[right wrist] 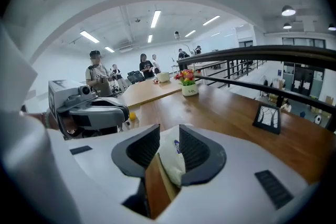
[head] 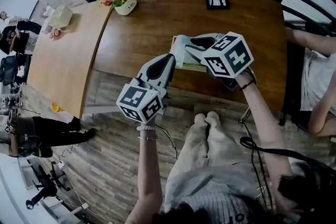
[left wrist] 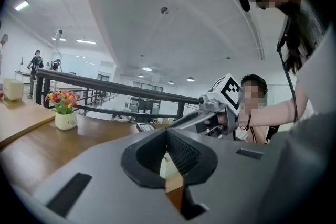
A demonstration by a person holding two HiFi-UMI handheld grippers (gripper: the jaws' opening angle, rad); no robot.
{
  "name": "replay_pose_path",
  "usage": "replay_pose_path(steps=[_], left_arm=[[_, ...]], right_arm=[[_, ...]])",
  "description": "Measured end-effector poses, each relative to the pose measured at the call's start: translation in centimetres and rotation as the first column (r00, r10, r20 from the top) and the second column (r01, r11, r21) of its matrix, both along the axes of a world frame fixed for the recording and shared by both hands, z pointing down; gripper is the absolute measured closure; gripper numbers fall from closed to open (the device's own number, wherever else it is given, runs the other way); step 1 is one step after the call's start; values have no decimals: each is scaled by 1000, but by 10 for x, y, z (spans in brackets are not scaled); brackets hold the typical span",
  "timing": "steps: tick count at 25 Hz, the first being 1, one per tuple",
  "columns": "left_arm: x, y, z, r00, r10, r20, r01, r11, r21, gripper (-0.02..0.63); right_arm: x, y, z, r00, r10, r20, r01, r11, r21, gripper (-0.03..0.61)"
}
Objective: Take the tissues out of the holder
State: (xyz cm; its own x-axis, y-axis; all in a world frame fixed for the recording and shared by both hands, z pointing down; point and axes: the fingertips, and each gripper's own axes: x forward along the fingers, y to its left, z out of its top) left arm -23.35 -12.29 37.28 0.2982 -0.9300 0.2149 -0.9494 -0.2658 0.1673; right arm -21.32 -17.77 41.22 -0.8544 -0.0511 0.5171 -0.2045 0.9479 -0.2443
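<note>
Surface (head: pixel 157 18): wooden, upper centre of the head view.
Right gripper (right wrist: pixel 169 136): fingers part-open astride the tissue pack, apparently not clamping it.
Left gripper (left wrist: pixel 167 135): fingers together, empty, by the holder's left end.
Holder (head: pixel 192 67): wooden box, mid-frame.
Tissue pack (right wrist: pixel 170 157): in the holder.
Progress: early; gripping and lifting out remain.

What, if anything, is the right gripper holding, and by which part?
Nothing is gripped yet: the right gripper has its jaws apart around the tissue pack in the wooden holder.
</note>
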Motion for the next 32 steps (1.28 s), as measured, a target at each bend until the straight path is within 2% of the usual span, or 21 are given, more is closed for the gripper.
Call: replay_pose_path(steps=[3, 6, 12, 19, 22, 27, 32], left_arm=[[-4, -3, 1, 1000, -17, -2, 17, 1000, -3, 606], [-10, -5, 4, 1000, -27, 4, 27, 1000, -9, 606], [-14, -2, 11, 999, -47, -3, 47, 999, -22, 606], [-15, -3, 19, 998, -61, -12, 61, 998, -30, 606], [-16, -3, 20, 998, -62, -15, 62, 998, -31, 606], [-13, -4, 20, 998, -63, -20, 62, 997, -33, 606], [-15, -2, 20, 998, -66, -23, 66, 997, -30, 606]], right_arm=[[-13, 3, 8, 998, -48, -29, 46, 998, -45, 440], [-25, 4, 20, 993, -79, -83, 74, 995, -67, 425], [-36, 5, 37, 976, -119, -180, 111, 992, -55, 423], [-36, 4, 57, 954, -146, -260, 112, 984, -141, 428], [-38, 6, 58, 952, -171, -255, 138, 980, -140, 449], [-38, 4, 62, 949, -162, -270, 145, 986, -80, 546], [-36, 2, 54, 959, -151, -241, 140, 988, -65, 557]])
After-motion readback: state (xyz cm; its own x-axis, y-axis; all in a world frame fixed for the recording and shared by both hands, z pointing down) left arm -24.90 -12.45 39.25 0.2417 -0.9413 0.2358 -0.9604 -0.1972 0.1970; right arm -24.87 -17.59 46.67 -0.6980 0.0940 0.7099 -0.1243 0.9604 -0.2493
